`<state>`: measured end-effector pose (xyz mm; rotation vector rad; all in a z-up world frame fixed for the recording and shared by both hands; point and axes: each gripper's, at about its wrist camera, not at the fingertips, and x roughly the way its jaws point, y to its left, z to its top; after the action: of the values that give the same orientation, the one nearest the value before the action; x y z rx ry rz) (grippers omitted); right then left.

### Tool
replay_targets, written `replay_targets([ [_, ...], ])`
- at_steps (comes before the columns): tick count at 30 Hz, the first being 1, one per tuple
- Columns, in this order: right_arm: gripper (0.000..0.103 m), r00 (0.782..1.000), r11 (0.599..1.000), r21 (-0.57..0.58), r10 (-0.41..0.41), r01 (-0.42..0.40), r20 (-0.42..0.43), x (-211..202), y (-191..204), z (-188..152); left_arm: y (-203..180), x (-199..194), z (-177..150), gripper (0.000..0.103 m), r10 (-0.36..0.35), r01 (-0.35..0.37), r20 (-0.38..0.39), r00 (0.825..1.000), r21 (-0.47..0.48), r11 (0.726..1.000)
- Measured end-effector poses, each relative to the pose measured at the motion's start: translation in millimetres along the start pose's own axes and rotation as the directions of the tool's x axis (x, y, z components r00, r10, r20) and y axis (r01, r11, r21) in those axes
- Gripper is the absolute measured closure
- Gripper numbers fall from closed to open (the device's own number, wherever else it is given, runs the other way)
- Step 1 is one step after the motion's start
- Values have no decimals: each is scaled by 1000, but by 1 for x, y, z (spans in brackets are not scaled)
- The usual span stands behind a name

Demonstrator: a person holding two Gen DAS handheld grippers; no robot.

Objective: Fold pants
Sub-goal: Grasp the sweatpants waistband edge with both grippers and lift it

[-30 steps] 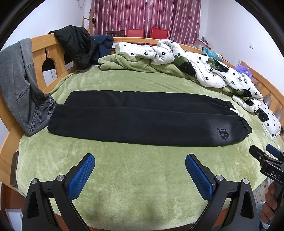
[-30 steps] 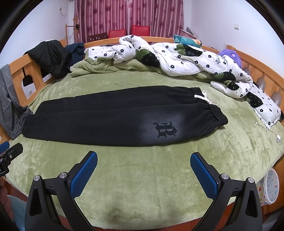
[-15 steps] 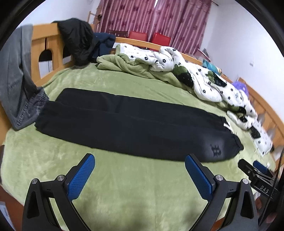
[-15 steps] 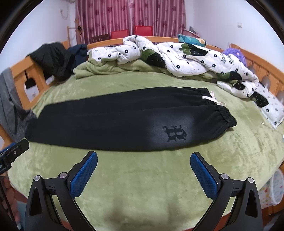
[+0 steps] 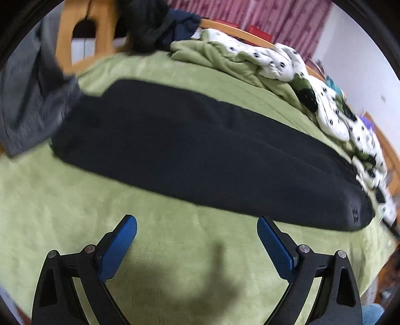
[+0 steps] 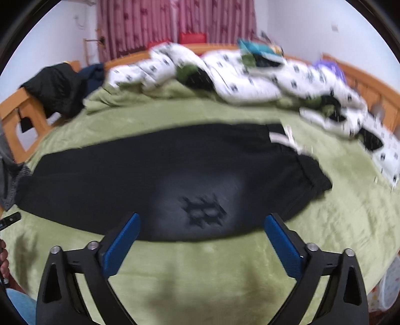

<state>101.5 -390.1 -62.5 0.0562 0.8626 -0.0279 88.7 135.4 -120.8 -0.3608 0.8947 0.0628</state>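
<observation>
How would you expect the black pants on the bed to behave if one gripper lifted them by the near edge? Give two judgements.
The black pants lie flat and follow the soft green blanket, so they would probably droop limply from one grip point. They look thick and fleecy with a gathered waistband, so likely fairly heavy for cloth and not slippery against the plush blanket.

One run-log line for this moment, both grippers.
stage: approach | pants: flat on green blanket, unfolded | left gripper: open, closing slightly, empty | right gripper: open, closing slightly, empty, at near edge

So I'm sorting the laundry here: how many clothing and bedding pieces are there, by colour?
Black: 2, pants and jacket
Grey: 1, jeans
Navy: 1, garment
Green: 1, blanket
White patterned: 1, quilt
Total: 6
</observation>
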Motion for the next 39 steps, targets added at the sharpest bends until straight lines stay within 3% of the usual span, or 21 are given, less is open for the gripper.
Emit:
replay_targets([
  [4,20,999,997,78,13,-9,-47,28,-34,-27,28,23,-9,7,-43,39,-37,998,-85,996],
  [7,20,999,988,153,32,-26,-34,40,-57,-40,42,36,-11,7,-77,73,-23,997,-148,986],
  [11,21,995,965,251,91,-80,-32,60,-74,-48,46,47,3,7,-97,97,6,995,-179,979],
  [14,28,991,948,292,136,-127,-11,73,-76,-45,51,58,16,11,-91,92,17,996,-221,971],
  [16,28,989,941,307,147,-140,-2,82,-76,-40,53,62,23,21,-63,70,36,997,-249,966],
  [18,34,989,939,315,147,-142,6,90,-73,-31,57,66,29,44,-37,45,35,999,-271,962],
  [19,45,989,938,317,149,-141,1,93,-72,-25,58,69,33,51,-13,21,31,999,-281,960],
  [21,64,989,940,318,142,-126,-29,101,-69,-15,58,70,39,83,8,-1,26,1000,-280,960],
  [22,75,991,944,307,131,-116,-29,101,-65,-7,59,68,42,91,4,3,25,1000,-274,962],
  [24,85,994,953,285,110,-106,4,92,-58,4,57,58,47,93,-12,24,48,999,-262,965],
  [28,87,981,972,188,108,-138,159,50,-41,42,43,23,69,94,-22,58,182,983,-196,979],
  [31,87,972,968,182,139,-175,192,45,-40,72,28,16,95,94,-14,59,246,969,-178,982],
  [35,87,968,973,166,121,-159,218,65,-29,115,9,31,136,94,36,4,276,960,-143,990],
  [39,87,965,976,159,106,-147,241,90,-20,136,-6,58,161,94,99,-73,290,952,-100,992],
])
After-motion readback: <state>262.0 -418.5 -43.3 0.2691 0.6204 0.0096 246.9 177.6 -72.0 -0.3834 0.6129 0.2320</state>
